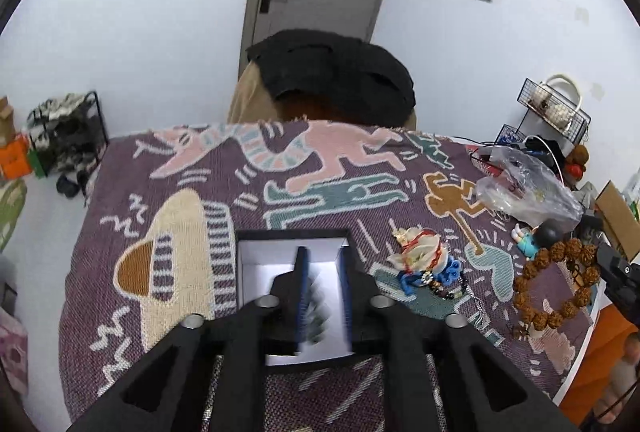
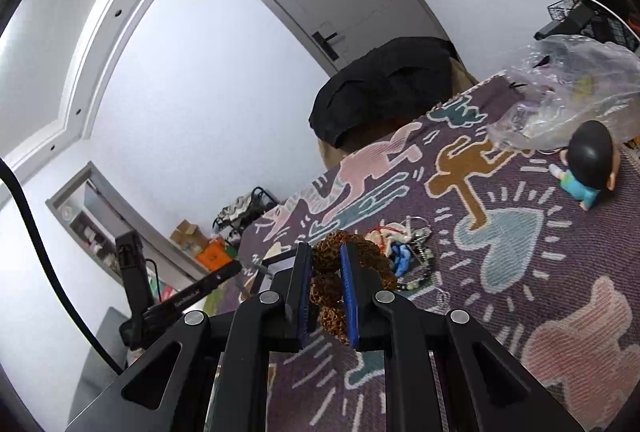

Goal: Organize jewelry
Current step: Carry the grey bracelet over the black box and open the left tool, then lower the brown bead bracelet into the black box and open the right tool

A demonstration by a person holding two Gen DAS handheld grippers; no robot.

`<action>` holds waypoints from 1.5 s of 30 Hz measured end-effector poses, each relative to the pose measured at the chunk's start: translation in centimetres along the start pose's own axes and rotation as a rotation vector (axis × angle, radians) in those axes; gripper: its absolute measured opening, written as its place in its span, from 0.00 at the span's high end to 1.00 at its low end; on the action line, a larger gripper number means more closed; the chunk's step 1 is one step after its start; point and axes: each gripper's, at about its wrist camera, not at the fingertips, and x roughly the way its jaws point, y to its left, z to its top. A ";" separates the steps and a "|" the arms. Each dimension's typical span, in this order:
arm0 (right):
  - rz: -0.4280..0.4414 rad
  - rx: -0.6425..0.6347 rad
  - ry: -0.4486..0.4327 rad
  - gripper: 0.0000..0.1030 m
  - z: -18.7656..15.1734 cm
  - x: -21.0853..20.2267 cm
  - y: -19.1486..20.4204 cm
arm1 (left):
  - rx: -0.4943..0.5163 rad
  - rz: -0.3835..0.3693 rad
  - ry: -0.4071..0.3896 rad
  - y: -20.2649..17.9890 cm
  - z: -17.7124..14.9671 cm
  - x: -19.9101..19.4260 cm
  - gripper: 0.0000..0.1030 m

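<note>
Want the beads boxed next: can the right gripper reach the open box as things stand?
Probably not cleanly yet. The left gripper hangs right over the box, its fingers across the opening. The right gripper, shut on the bead bracelet, would crowd it.

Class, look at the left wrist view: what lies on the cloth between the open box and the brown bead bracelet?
In the left wrist view, a small heap of jewelry lies between the open box and the brown bead bracelet, which the right gripper holds.

we saw a purple woven cloth (image 1: 120, 191) with pink, teal and tan figures, a brown knobbly bead bracelet (image 1: 556, 288), and a black-rimmed white box (image 1: 248, 260).
</note>
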 end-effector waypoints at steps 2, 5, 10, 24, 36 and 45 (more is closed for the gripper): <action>0.003 -0.009 0.012 0.84 0.2 0.9 0.7 | -0.032 -0.007 -0.026 1.0 -0.2 -0.5 0.35; 0.018 -0.034 0.025 0.84 0.6 2.3 2.2 | -0.058 -0.008 -0.097 2.2 -0.5 -2.2 0.16; 0.062 -0.068 0.057 0.84 1.0 5.3 5.1 | -0.097 -0.014 -0.107 4.4 -1.0 -3.8 0.16; 0.115 -0.146 0.215 0.84 -1.4 15.9 12.3 | -0.202 0.026 -0.149 10.8 -3.0 -7.5 0.16; -0.112 -0.128 0.263 0.38 -1.7 18.1 9.4 | -0.225 0.027 -0.139 11.8 -3.4 -7.6 0.16; -0.138 -0.060 0.118 0.38 0.7 10.2 4.2 | -0.124 -0.029 -0.109 6.1 -2.3 -5.6 0.16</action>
